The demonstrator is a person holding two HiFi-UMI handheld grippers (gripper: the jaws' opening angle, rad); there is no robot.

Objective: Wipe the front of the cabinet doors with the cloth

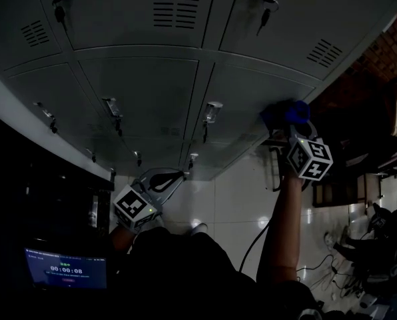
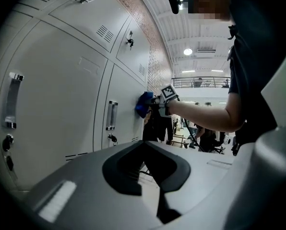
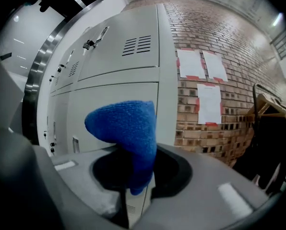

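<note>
A blue cloth [image 1: 288, 114] is pressed against the right grey cabinet door [image 1: 252, 105], with my right gripper [image 1: 294, 124] shut on it. In the right gripper view the cloth [image 3: 126, 133] bulges out above the jaws of the right gripper [image 3: 132, 198], and the door [image 3: 114, 104] is just behind it. My left gripper [image 1: 174, 178] hangs lower, in front of the bottom doors, and touches nothing. In the left gripper view its jaws [image 2: 156, 195] are together and hold nothing; further along the doors [image 2: 56, 109] are the cloth [image 2: 144, 103] and the right arm.
Handles [image 1: 212, 112] and keys [image 1: 264, 9] stick out of the door fronts. A brick wall [image 3: 215, 37] with papers [image 3: 200, 63] meets the cabinets on the right. A timer screen [image 1: 65, 269] sits low left. Cables [image 1: 332, 265] and chairs stand on the tiled floor at right.
</note>
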